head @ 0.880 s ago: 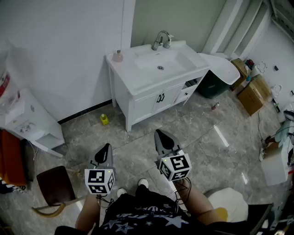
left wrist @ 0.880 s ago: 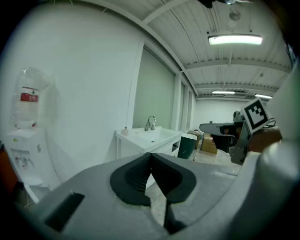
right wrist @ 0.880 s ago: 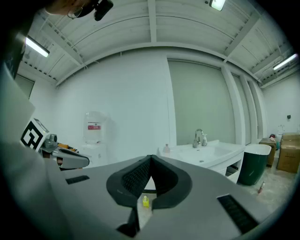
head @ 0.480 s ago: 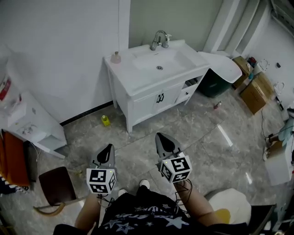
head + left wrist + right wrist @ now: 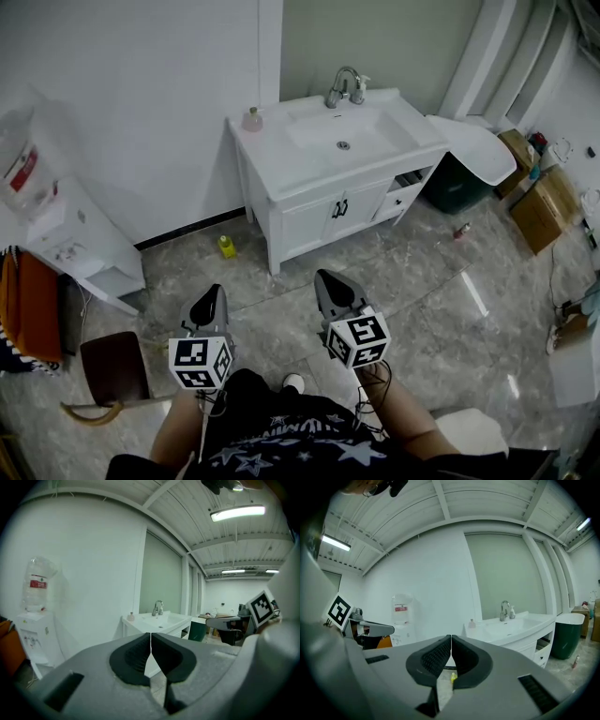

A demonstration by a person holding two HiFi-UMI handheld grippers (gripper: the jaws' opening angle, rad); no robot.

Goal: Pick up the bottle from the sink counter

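A small pink bottle (image 5: 251, 119) stands on the back left corner of the white sink counter (image 5: 281, 164). It also shows as a small bottle (image 5: 131, 616) in the left gripper view and a small bottle (image 5: 472, 623) in the right gripper view. A white pump bottle (image 5: 357, 90) stands by the tap (image 5: 340, 84). My left gripper (image 5: 214, 294) and right gripper (image 5: 324, 279) hover over the floor, well short of the cabinet. Both are shut and hold nothing, as my left gripper (image 5: 150, 641) and right gripper (image 5: 451, 646) show in their own views.
A yellow bottle (image 5: 226, 246) stands on the floor left of the cabinet. A water dispenser (image 5: 56, 234) and brown stool (image 5: 112, 370) are at the left. A green bin (image 5: 459, 183), a white tub (image 5: 478, 150) and cardboard boxes (image 5: 548, 202) lie to the right.
The sink cabinet now sits a little further right and lower in the head view. Both grippers stay shut and keep roughly their places, the left one slightly lower.
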